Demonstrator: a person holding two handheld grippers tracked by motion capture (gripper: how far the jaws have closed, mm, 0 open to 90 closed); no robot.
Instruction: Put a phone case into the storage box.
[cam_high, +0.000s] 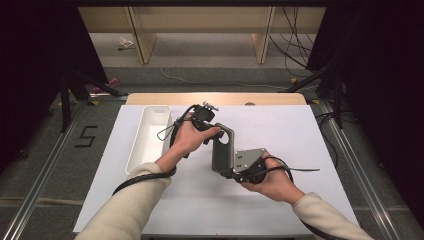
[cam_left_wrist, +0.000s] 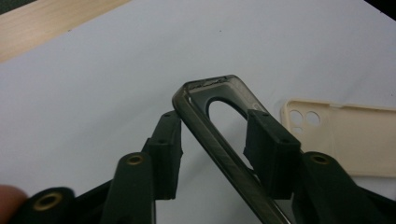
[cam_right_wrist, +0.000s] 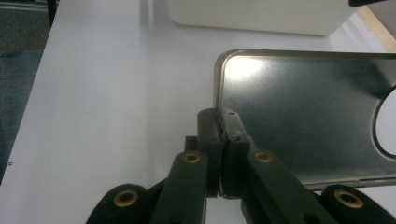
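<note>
— Where is the case held?

— The smoky grey phone case (cam_high: 223, 150) is carried above the white table sheet (cam_high: 310, 150), near the middle and just right of the white bin (cam_high: 148, 137). Its near edge is pinched by the right gripper (cam_right_wrist: 223, 128), whose jaws are pressed together on the rim.

— And the left gripper (cam_left_wrist: 212, 137)?

— Its jaws are spread wide and set astride the far end of the case by the camera cutout; one pad (cam_left_wrist: 271, 144) appears to lie against the inner face, while the other is seen just clear of the outer wall. No firm hold is judged there yet.

— How is the step best done?

— A handover or a two-point hold seems intended. The right pinch should be kept steady until the left jaws are closed squarely on the wall, not on the thin strip beside the cutout, which would probably flex. A cream case (cam_left_wrist: 345, 137) is lying on the sheet beyond and should be left undisturbed.
</note>
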